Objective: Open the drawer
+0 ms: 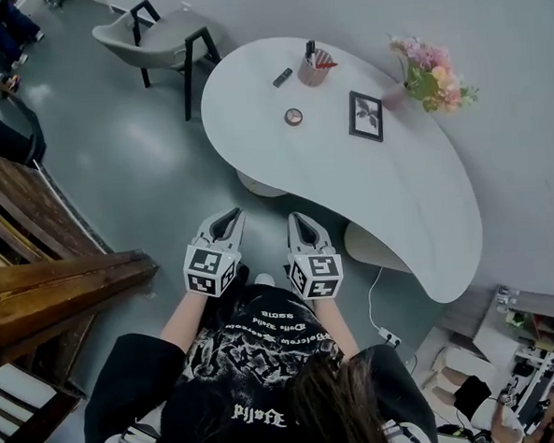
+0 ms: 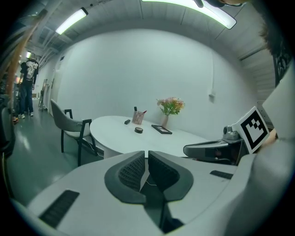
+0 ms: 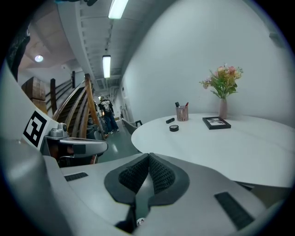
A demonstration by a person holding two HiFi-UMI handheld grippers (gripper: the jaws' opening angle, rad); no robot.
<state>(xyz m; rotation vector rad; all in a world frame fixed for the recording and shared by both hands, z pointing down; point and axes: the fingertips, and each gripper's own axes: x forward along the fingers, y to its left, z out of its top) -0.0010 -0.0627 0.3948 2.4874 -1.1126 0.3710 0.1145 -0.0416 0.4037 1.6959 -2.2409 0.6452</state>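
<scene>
No drawer shows in any view. In the head view my left gripper and right gripper are held side by side in front of the person's body. They hang over the grey floor, short of the white curved table. Both point toward the table. In the left gripper view the left gripper has its dark ribbed pads closed together with nothing between them. The right gripper looks the same in its own view, shut and empty. Each gripper shows at the edge of the other's view.
On the table stand a pen cup, a framed picture, a tape roll, a small black item and a vase of flowers. A grey chair stands at its far end. A wooden staircase rises at the left.
</scene>
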